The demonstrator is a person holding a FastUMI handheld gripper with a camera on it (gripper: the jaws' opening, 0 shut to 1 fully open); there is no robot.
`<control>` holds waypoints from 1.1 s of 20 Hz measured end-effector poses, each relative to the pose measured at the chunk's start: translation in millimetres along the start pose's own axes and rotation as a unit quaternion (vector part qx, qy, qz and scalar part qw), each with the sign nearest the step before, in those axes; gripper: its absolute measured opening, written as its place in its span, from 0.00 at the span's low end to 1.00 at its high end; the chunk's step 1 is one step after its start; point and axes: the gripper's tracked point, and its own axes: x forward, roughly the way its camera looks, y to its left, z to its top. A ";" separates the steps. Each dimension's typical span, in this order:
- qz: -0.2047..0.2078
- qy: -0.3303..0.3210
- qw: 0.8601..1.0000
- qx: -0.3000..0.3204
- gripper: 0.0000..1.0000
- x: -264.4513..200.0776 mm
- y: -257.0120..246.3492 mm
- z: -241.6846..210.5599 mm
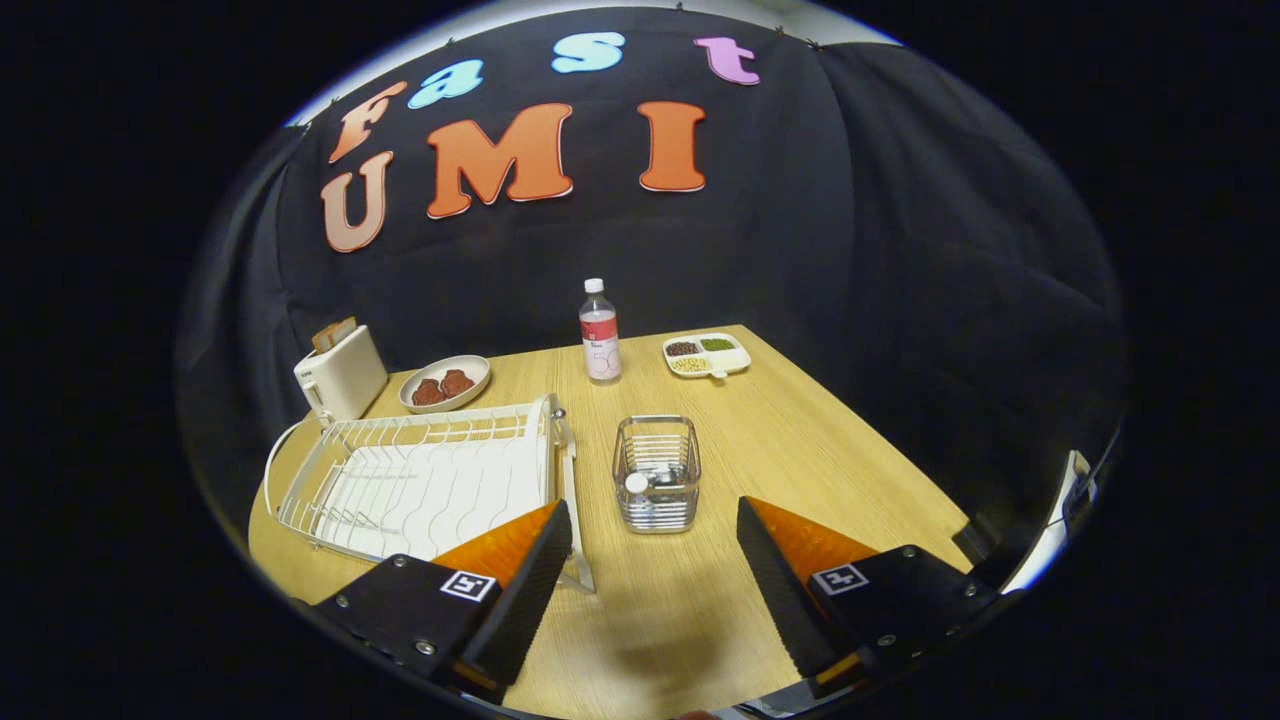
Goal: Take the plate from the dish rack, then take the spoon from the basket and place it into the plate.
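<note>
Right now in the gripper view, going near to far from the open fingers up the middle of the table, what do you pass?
Open gripper with nothing between its fingers → wire basket just ahead, holding a utensil → water bottle → divided tray of beans near the table's far edge.

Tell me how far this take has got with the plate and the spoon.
Nothing looks done. The gripper is open and holds nothing above the table. The white dish rack lies ahead of one finger; I cannot make out a plate in it. The wire basket just beyond the fingers has something in it, probably the spoon. Both pickups and the placing remain.
</note>
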 end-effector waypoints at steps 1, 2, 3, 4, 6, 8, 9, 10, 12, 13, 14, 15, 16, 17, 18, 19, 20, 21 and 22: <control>0.003 -0.005 1.000 -0.010 0.99 7.7 0.7 3.7; 0.005 -0.008 1.000 -0.019 0.99 15.3 1.0 5.4; 0.008 -0.010 1.000 -0.029 0.99 22.2 1.4 6.3; 0.010 -0.009 0.999 -0.039 0.99 30.3 1.8 5.3; 0.015 -0.003 0.998 -0.058 0.99 42.9 2.9 -0.2; 0.020 -0.001 0.997 -0.070 0.92 54.0 3.4 -3.6; 0.021 0.002 0.997 -0.073 0.83 59.5 3.6 -6.7; 0.025 0.005 0.997 -0.073 0.77 63.3 4.9 -9.8; 0.028 0.011 0.997 -0.074 0.67 71.6 4.4 -13.7; 0.023 0.011 0.997 -0.076 0.54 73.9 1.4 -14.0; 0.023 0.009 0.997 -0.077 0.45 76.6 0.2 -12.4; 0.025 0.010 0.997 -0.074 0.37 77.9 1.3 -10.8; 0.022 0.009 0.997 -0.067 0.28 76.6 -0.5 -9.2; 0.024 0.009 0.998 -0.062 0.14 78.5 -1.0 -8.1; 0.023 0.008 0.998 -0.056 0.13 77.1 -1.6 -6.3; 0.021 0.004 0.998 -0.052 0.10 75.1 -3.9 -1.3; 0.019 -0.003 0.999 -0.051 0.09 72.4 -5.2 3.1; 0.019 -0.005 0.998 -0.052 0.08 68.1 -6.1 7.0; 0.020 -0.008 0.998 -0.053 0.08 63.4 -5.7 11.8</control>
